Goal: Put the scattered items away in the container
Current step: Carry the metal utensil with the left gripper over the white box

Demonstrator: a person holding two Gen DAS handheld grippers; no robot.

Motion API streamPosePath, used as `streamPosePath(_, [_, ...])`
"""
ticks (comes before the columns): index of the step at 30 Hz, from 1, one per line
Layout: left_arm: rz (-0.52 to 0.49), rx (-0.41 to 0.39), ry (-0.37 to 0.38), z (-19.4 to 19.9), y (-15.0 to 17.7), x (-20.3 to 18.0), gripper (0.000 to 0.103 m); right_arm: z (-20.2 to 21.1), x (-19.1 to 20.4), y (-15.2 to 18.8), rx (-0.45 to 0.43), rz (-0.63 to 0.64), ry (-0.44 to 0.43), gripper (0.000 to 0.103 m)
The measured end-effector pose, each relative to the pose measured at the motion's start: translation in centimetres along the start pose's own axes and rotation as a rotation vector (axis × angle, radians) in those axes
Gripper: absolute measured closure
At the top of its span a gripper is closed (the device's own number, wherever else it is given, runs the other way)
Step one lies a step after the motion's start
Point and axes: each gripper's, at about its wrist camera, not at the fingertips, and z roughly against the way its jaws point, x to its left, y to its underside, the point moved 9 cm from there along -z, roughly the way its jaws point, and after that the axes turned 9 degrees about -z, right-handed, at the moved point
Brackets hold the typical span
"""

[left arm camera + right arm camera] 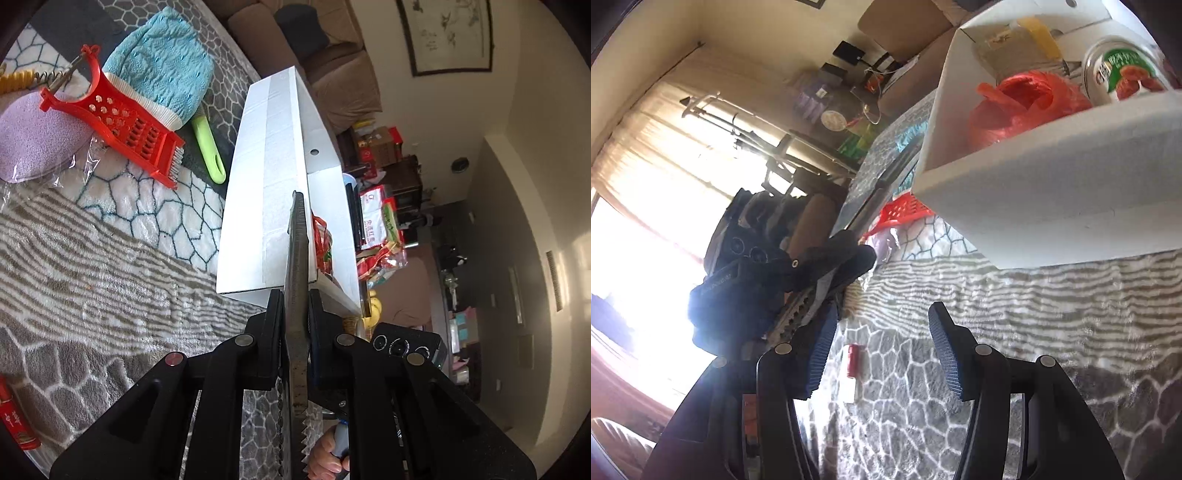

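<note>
Saw blade (297, 280), toothed and seen edge-on, is pinched in my left gripper (294, 314), tip at the white box (258, 177) rim. Right gripper (882, 350) gapes, holding nothing. Risk: blade pivots in the grip, or snags the box wall and tips the box.

Left wrist view faces white box (280, 177) side, close; right wrist view low, tilted — both share box, rug (1015, 325).

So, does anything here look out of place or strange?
Yes. The left hand-held gripper is shut on a saw blade with jagged teeth, an odd thing among the household items. The red grater lies askew over the blue mitt and the purple sponge.
</note>
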Motion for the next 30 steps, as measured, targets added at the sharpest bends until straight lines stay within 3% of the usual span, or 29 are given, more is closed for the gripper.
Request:
streamPosePath(4, [-0.126,-0.037,-0.09,1.8,-1.0,-1.5,0.091,1.2,0.1,-0.3,-0.062,0.195,0.375,0.048])
streamPosePath(7, [-0.213,-0.065,-0.163,2.8,-1.2,-2.9,0.091,3.3,0.5,-0.2,-0.123,0.256,0.435,0.048])
streamPosePath(10, [-0.228,-0.06,-0.166,2.6,-0.4,-4.3,0.091,4.1,1.3,-0.3,-0.164,0.304,0.482,0.048])
streamPosePath(16, [-0.23,-0.032,-0.153,1.2,0.9,-7.2,0.091,6.3,1.4,0.0,-0.199,0.288,0.469,0.048])
streamPosePath(23, [-0.244,-0.024,-0.171,-0.9,0.4,-10.3,0.091,8.4,3.2,-2.2,-0.253,0.263,0.424,0.048])
streamPosePath(30, [-0.05,-0.029,-0.023,-4.0,-2.3,-11.8,0.091,12.8,4.5,-3.3,-0.302,0.187,0.242,0.037])
